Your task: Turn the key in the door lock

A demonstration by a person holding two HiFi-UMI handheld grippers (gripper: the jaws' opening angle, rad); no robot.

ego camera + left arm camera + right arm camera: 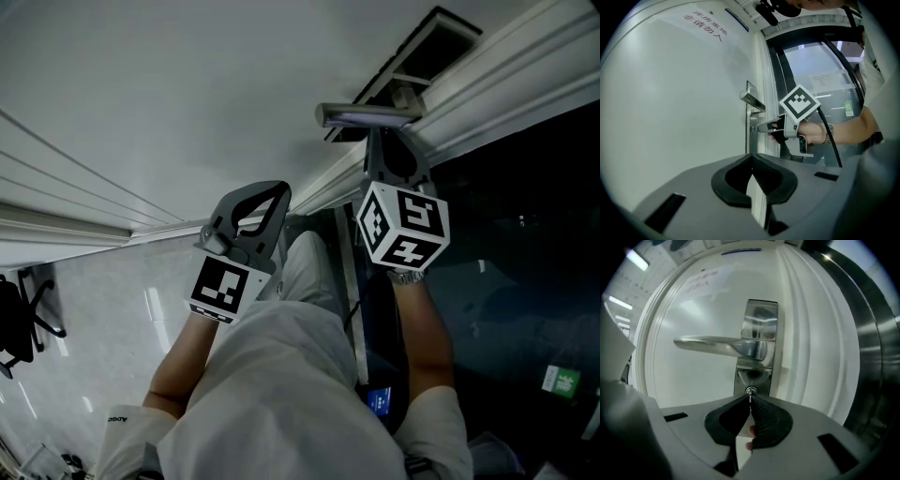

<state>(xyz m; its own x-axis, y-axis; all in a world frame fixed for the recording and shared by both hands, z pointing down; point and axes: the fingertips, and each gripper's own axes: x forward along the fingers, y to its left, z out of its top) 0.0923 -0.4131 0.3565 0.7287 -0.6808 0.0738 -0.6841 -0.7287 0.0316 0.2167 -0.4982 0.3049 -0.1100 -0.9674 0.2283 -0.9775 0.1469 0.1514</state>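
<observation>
The white door (693, 376) carries a silver lever handle (717, 345) on a steel lock plate (761, 317). Below the handle, the lock cylinder (751, 390) has a thin key (750, 396) sticking out of it. My right gripper (750, 401) is shut on the key, its tips right at the cylinder. The left gripper view shows the right gripper (760, 127) against the plate under the handle (751, 98). My left gripper (753, 156) is shut on nothing and held back from the door, left of the right one. In the head view the right gripper (384, 141) hides the lock.
A moulded white door frame (806, 333) runs along the door's right edge, with a dark glass panel (525, 234) beyond it. Red print (705, 23) marks the door's upper part. The person's body fills the bottom of the head view.
</observation>
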